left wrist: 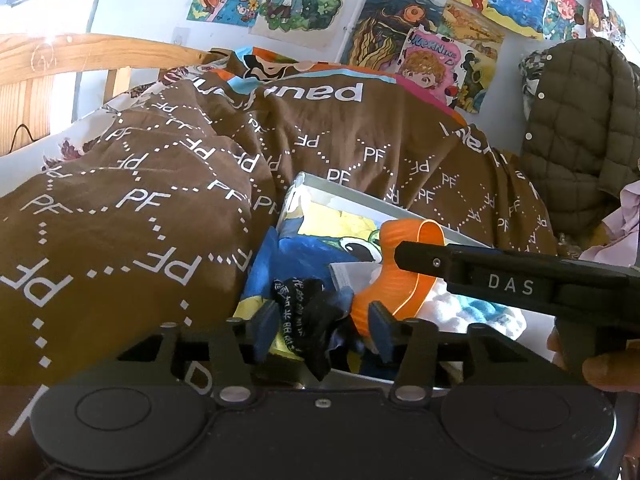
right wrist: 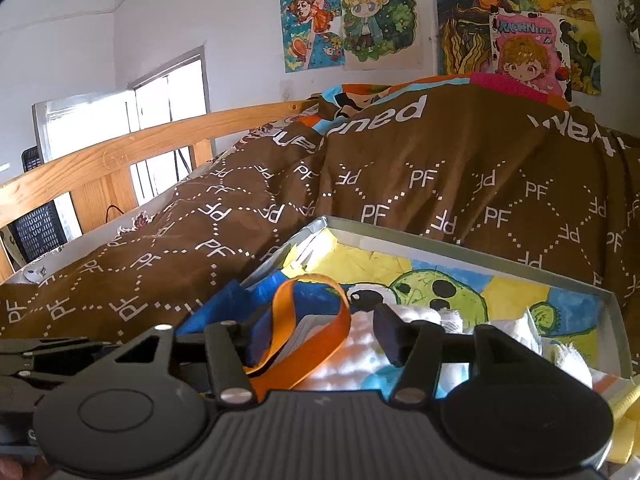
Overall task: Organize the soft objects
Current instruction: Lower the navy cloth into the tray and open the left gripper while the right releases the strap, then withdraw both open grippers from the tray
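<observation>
Hand-held grippers: left and right both parted, gripping nothing. Box on bed holds orange strap, black cloth, white plush. Sorting seemingly partway.

I see matt black plastic on my left gripper, a glossy orange ribbon, soft brown cloth on the quilt, smooth varnished wood on the far bed rail, and paper drawings.
</observation>
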The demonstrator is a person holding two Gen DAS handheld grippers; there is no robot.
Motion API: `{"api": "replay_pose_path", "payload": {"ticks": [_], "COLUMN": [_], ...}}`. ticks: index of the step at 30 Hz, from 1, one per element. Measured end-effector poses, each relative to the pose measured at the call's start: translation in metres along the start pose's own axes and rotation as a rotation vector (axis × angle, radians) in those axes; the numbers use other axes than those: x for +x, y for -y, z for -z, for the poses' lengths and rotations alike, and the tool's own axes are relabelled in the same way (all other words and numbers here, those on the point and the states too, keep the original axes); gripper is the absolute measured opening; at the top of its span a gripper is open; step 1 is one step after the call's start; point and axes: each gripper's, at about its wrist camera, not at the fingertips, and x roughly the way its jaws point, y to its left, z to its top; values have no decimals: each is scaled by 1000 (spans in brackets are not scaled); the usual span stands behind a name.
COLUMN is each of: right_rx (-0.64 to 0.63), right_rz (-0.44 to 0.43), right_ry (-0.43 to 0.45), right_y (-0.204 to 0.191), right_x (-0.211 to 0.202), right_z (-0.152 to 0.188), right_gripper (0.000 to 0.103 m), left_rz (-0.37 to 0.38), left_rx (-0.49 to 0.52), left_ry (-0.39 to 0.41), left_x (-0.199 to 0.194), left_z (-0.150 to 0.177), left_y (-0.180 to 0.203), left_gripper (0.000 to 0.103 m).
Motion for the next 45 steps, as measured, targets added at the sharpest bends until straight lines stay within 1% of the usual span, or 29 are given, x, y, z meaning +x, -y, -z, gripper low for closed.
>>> {"api": "replay_pose_path", "payload": {"ticks": [1, 4, 5, 8, 12, 14, 16, 21, 25, 30, 34, 36, 39, 45], "right_rx": [3, 12, 12, 12, 28, 38, 51, 73, 88, 112, 121, 127, 138, 158], "right_rz": [-1, -5, -4, 2, 11, 17, 24, 48, 70, 81, 110, 124, 138, 185], "right_ry": [1, 6, 7, 11, 26, 35, 60, 103, 135, 150, 158, 162, 174, 189], "right_y": [1, 3, 4, 7, 13, 18, 22, 27, 28, 26, 22, 19, 16, 6], "right_x": [-1, -6, -7, -13, -25, -36, -51, -93, -131, -173, -204, -220, -243, -284], "right_z": [0, -3, -3, -4, -6, -6, -4, 1, 5, 13, 23, 30, 41, 60], "right_gripper": [68, 74, 75, 79, 86, 90, 95, 101, 103, 103, 103, 103, 103, 103], "left_rz": [-4, -21, -25, -34, -52, -59, -69, -83, -81, -86, -81, -83, -84, -77], "left_rx": [1, -3, -5, -7, -10, -17, -26, -25, -3, 10, 35, 60, 71, 28], "left_ry": [2, 12, 14, 21, 34, 44, 59, 116, 155, 199, 230, 234, 233, 225], "left_x": [-1, -5, -6, -10, -16, -21, -29, -54, -79, -112, -139, -152, -171, -204], "left_z": [0, 1, 1, 0, -1, -2, -2, -3, -3, -1, 4, 8, 17, 36], "left_y": [0, 1, 1, 1, 2, 3, 5, 18, 35, 55, 72, 80, 87, 94], "left_gripper": [59, 69, 69, 76, 85, 87, 91, 99, 102, 102, 102, 102, 102, 102]}}
